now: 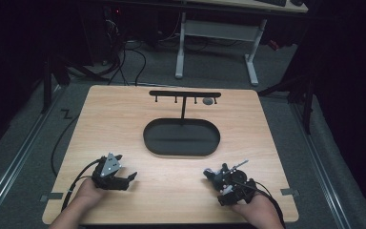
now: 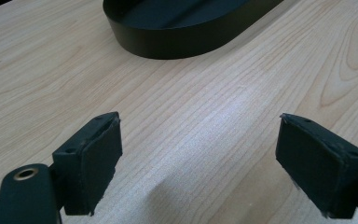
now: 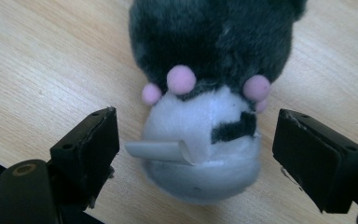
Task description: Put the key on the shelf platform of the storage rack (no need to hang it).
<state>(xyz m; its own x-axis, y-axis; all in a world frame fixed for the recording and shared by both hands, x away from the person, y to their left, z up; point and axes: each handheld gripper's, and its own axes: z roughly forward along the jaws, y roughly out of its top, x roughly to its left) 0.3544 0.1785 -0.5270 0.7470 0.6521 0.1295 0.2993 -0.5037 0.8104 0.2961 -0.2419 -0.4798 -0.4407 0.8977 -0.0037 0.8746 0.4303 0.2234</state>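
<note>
Near front table (image 1: 124, 119) edge | left hand-held gripper (image 2: 200, 158) spread, empty | right hand-held gripper (image 3: 196, 154) spread, straddling plush toy (image 3: 205, 116)

table (image 2: 205, 121): pale wood grain, smooth, faint sheen | tray (image 2: 177, 42): matt black | toy (image 3: 205, 93): fuzzy plush, grey and white, pink pompoms | jaw pads: matt black, rough-edged
</note>
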